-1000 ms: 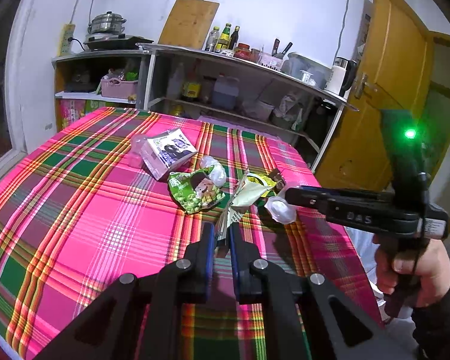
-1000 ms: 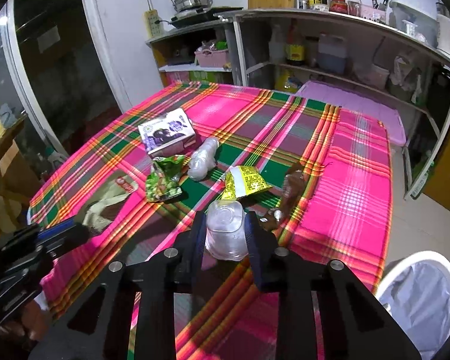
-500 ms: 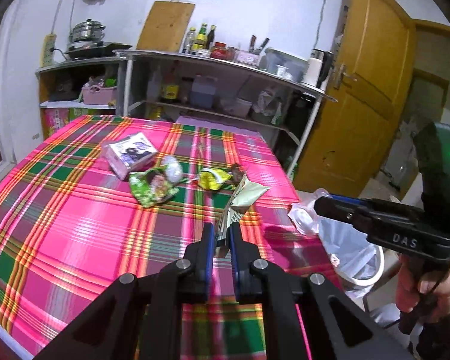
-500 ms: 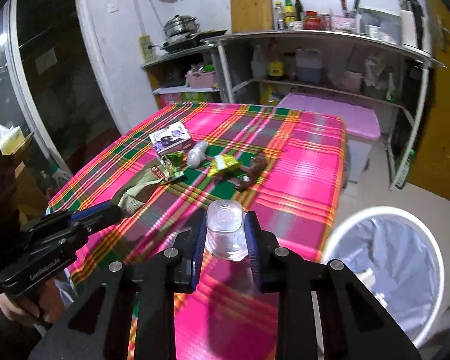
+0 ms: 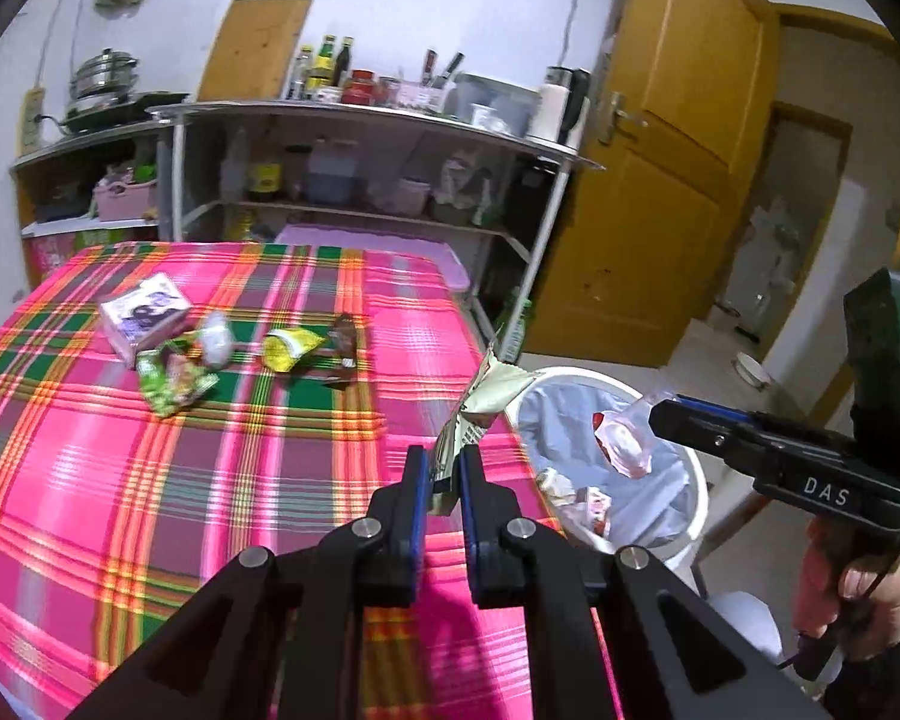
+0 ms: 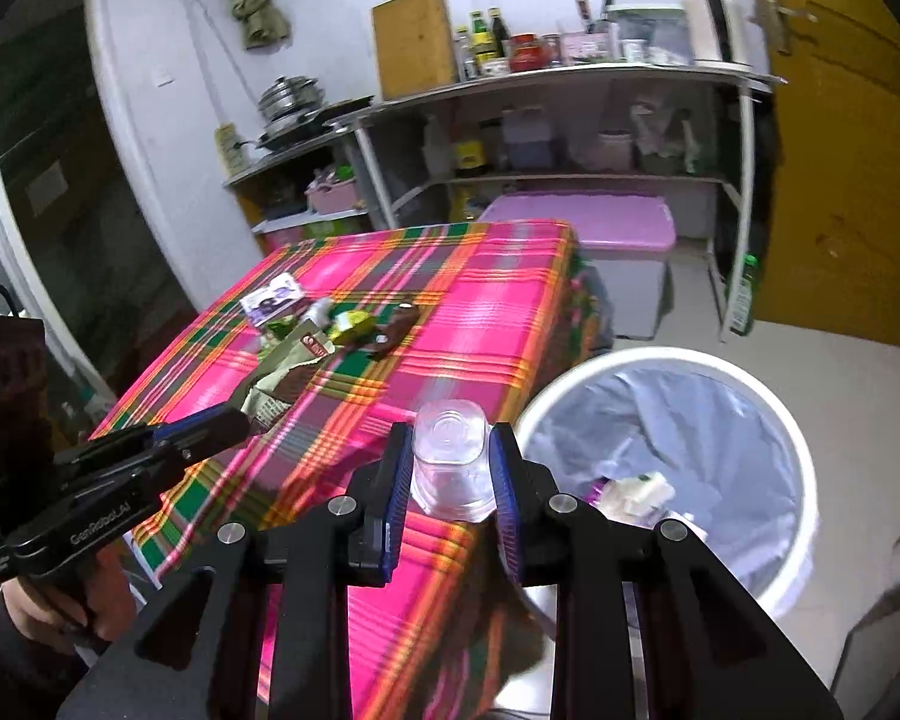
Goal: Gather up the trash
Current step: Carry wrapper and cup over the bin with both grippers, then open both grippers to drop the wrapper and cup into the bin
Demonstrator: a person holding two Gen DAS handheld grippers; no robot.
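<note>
Left of the white bin (image 6: 804,450), the left gripper (image 5: 445,474) pinches a pale wrapper (image 5: 480,414) over the tablecloth's (image 5: 150,480) edge; released here, it likely misses. The right gripper (image 6: 450,474) clamps a clear cup (image 6: 450,459) just short of the rim and could bounce out.

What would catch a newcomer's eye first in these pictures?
The loud pink plaid tablecloth fills the left of both views, with several wrappers clustered at its far end. Close up, the right gripper clamps a clear plastic bottle between its fingers, and the left gripper pinches a crumpled wrapper. Beside the table stands a white trash bin, already holding litter.
</note>
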